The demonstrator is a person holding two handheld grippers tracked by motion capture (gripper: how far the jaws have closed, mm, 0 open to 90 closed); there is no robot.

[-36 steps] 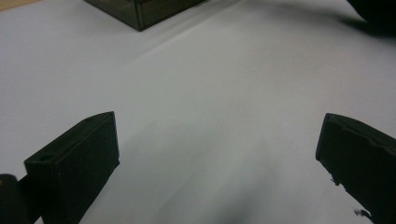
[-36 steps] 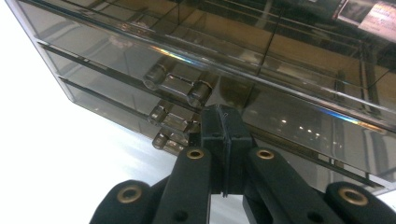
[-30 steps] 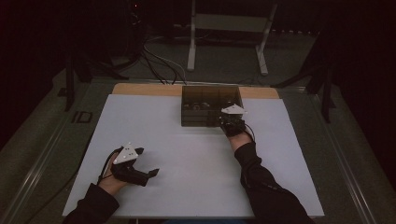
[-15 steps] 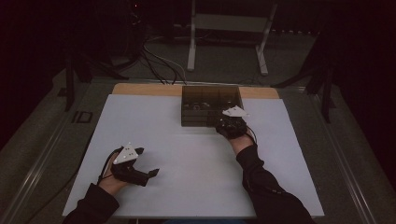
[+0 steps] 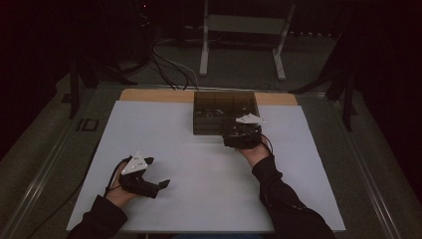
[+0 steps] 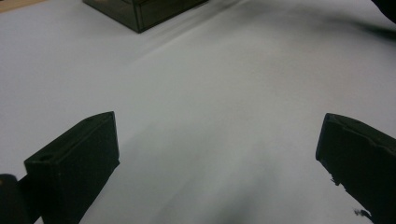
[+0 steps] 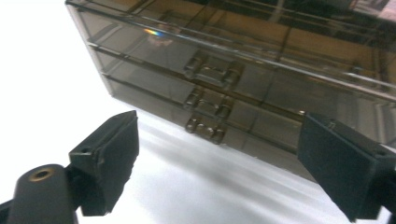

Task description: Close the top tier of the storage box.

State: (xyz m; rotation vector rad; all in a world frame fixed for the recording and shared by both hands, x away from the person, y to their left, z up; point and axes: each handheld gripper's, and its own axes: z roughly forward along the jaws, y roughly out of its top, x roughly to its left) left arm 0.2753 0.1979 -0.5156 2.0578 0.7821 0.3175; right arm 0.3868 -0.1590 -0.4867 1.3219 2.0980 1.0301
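A dark see-through drawer box (image 5: 219, 107) stands at the back middle of the white table sheet (image 5: 199, 164). My right gripper (image 5: 235, 131) sits just in front of its right front. In the right gripper view the box (image 7: 280, 56) shows three stacked drawers, each with a small handle (image 7: 212, 70). The right gripper (image 7: 219, 119) is open; its jaws have just been opening and nothing is between them. My left gripper (image 5: 158, 172) rests low at the near left, open over bare sheet (image 6: 218, 119).
A wooden table edge (image 5: 149, 94) runs behind the sheet. Beyond it are cables (image 5: 169, 64) on the floor and a white stand (image 5: 244, 30). A corner of the box (image 6: 140, 11) shows far off in the left gripper view.
The right hand has eased slightly back from the box front. The left hand has stayed where it was.
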